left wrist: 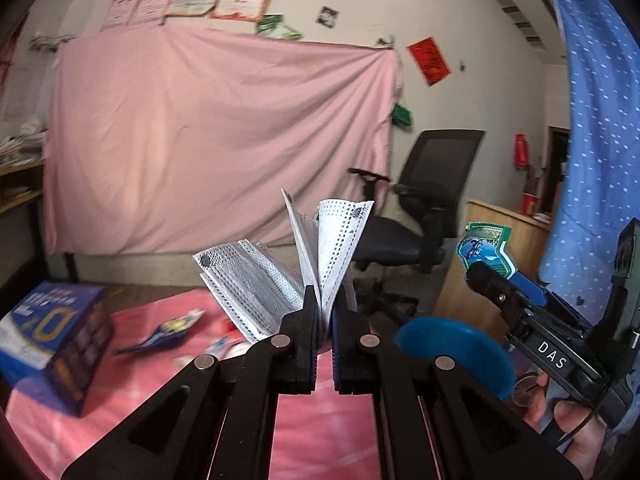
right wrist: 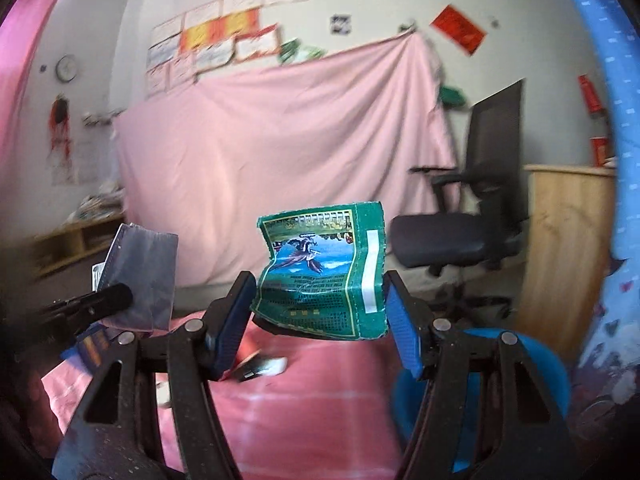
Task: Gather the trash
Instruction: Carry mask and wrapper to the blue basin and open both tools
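Left wrist: L tongs [left wrist: 324,312] pinch mask [left wrist: 280,272], R tongs [right wrist: 320,312] clamp green wrapper [right wrist: 324,276].

Soft, even daylight fills both views, with no hard shadows or glare. Both fisheye pictures bend straight lines near the rims and fade into a dark vignette at the corners. The left wrist view is fairly sharp at centre, though the blue box [left wrist: 56,344] smears. The right wrist view is hazier, and the office chair [right wrist: 476,208] is streaked with motion blur.
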Available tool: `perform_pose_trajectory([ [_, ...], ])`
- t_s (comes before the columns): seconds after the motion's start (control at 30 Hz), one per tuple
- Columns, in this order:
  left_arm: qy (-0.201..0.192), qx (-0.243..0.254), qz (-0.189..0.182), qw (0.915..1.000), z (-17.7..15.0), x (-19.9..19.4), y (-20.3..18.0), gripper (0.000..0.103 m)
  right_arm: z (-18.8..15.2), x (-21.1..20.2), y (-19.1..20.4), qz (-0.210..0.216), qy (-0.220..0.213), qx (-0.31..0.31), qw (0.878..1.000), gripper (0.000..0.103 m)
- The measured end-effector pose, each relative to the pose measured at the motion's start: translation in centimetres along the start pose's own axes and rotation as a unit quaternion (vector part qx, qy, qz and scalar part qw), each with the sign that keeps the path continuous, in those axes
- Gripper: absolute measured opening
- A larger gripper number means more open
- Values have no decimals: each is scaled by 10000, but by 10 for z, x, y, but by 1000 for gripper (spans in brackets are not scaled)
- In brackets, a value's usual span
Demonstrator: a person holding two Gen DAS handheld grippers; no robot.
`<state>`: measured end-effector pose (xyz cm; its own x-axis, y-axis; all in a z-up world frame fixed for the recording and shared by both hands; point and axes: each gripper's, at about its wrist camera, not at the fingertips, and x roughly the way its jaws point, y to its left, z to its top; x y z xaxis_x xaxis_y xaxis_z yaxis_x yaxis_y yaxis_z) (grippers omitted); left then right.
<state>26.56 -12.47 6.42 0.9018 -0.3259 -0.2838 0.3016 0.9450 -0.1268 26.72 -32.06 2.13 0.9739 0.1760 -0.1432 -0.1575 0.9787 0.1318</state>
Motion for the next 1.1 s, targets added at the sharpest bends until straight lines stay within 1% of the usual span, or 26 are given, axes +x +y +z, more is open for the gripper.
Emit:
perform_pose_trajectory([
  [0.07,25,61,-195,9998,2,16,-15,4,2,-1,-8,-83,-45,46,9999,88],
  [0.1,36,93,-288,9995,3,22,-22,4,5,-4,-24,-299,-129,160,9993,88],
  [0.13,56,132,-404,9991,4,32,-31,4,5,-4,-24,-299,-129,160,9993,88],
  [0.2,140,171,-631,9978,3,53,-50,4,6,-9,-42,-557,-170,250,9980,88],
  [0.23,193,159,-734,9970,2,62,-57,4,1,-12,-64,-835,-115,321,9959,88],
  [0.27,261,140,-854,9959,0,72,-66,4,1,-12,-64,-835,-115,321,9959,88],
  [0.3,336,133,-960,9947,-2,84,-77,4,-2,-11,-75,-954,-37,384,9947,88],
  [0.33,405,139,-1032,9937,-3,92,-86,4,-10,-11,-96,-1133,147,500,9922,88],
  [0.37,510,154,-1115,9923,-6,104,-96,4,-10,-11,-96,-1133,147,500,9922,88],
  [0.5,949,181,-1374,9858,-19,145,-126,4,-34,-2,-136,-1348,623,801,9857,88],
  [0.6,1321,192,-1456,9803,-35,175,-139,3,-51,3,-164,-1405,966,1143,9787,88],
  [0.63,1441,168,-1481,9783,-39,186,-142,4,-60,9,-177,-1421,1160,1363,9735,88],
  [0.67,1560,149,-1507,9761,-43,193,-145,4,-60,9,-177,-1421,1160,1363,9735,88],
  [0.8,2029,20,-1568,9666,-59,223,-147,4,-75,17,-192,-1441,1482,1550,9660,89],
  [0.9,2337,-94,-1520,9603,-67,240,-146,5,-86,19,-197,-1468,1708,1696,9594,90],
  [0.93,2420,-125,-1505,9584,-66,240,-148,6,-86,19,-197,-1468,1708,1696,9594,91],
  [1.0,2568,-206,-1478,9549,-69,245,-145,9,-86,26,-200,-1472,1798,1763,9565,91],
  [1.07,2596,-265,-1449,9544,-70,243,-136,22,-88,27,-200,-1472,1838,1779,9555,91],
  [1.1,2575,-296,-1443,9550,-70,243,-134,26,-88,29,-201,-1475,1851,1777,9552,91],
])
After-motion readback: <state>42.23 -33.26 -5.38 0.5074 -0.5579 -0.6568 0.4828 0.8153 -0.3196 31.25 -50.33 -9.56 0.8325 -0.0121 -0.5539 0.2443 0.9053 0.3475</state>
